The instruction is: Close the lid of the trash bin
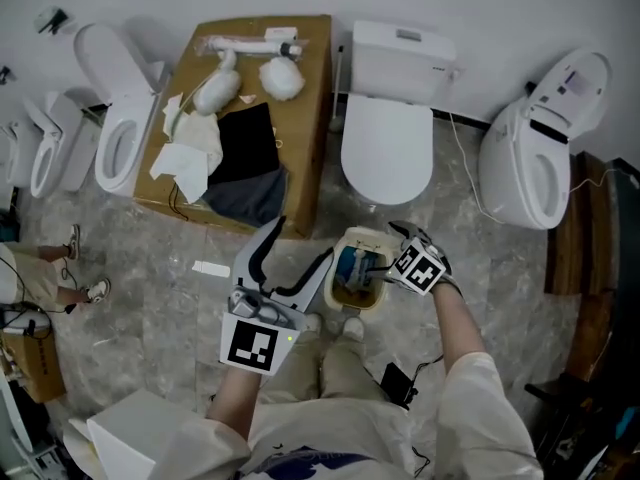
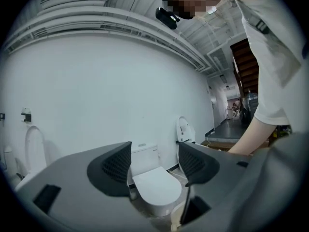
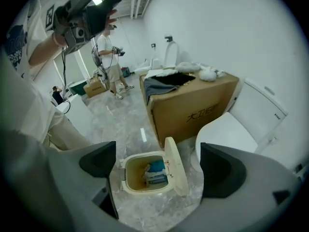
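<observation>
Trash bin sits on the marble floor, open, with its lid tipped up on the bin's 3 o'clock edge in the right gripper view. Blue-and-white packet lies inside. In the head view the bin is at 6 o'clock of the closed white toilet, just beside its base, with the cardboard box at 10 o'clock of the bin.

Right gripper: jaws apart, nothing clamped. It's above the bin and looks down into it, and the lid shows between the jaws but apart from them. In the head view the right gripper is at the bin's 3 o'clock side.

Left gripper: jaws apart, empty, aimed at the toilet and the white wall. In the head view the left gripper is raised at 9 o'clock of the bin, jaws pointing to 1 o'clock. Can't tell whether it touches the bin.

Rags and white wads lie on top of the box. More toilets stand along the wall at 10 and 2 o'clock.
</observation>
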{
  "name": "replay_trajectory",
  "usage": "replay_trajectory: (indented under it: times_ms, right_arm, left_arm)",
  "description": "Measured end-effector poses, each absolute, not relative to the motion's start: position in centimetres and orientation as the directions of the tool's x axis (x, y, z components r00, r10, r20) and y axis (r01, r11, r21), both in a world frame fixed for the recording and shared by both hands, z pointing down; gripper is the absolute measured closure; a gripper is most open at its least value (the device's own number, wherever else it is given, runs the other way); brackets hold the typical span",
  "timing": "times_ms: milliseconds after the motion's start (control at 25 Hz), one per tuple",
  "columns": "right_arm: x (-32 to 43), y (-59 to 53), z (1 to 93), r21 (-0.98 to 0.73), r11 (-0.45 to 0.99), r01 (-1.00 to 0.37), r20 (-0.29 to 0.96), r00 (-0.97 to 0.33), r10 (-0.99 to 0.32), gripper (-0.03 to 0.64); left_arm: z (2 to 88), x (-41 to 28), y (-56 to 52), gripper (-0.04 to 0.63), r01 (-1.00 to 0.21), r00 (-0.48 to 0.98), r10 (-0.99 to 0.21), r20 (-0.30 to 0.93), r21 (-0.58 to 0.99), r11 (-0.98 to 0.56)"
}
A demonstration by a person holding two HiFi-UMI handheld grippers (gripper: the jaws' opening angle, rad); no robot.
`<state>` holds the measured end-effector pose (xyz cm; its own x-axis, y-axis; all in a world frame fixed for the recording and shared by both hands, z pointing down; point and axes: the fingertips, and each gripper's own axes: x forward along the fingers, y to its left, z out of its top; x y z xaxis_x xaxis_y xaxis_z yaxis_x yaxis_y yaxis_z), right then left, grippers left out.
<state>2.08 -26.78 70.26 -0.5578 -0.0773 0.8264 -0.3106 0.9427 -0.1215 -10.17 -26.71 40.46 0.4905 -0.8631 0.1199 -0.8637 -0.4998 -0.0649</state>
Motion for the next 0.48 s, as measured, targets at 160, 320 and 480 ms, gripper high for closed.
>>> replay_trajectory:
  times_ms: [160,320,480]
  right_arm:
    - [1.5,-27.1,75.4,-0.139,0.962,-0.237,0.871,-0.492,0.005,0.083]
    - [1.4,-27.6,79.3,-0.131,0.974,-0.183,0.904,-0.426,0.042,0.083]
    - [1.4,-27.3,82.0,-0.140,0.977,-0.158,0.923,-0.378,0.071,0.066]
  left_arm:
    - [43.0,-11.0,-26.9,0.310,-0.870,0.474,-0.868,0.147,-0.072,-0.487]
    - [45.6,-11.6,-27.2,0.310,-0.870,0.466,-0.868,0.170,-0.089,-0.484]
    - [48.1,-12.0,-27.6,0.304,-0.877,0.456,-0.871,0.182,-0.077,-0.475]
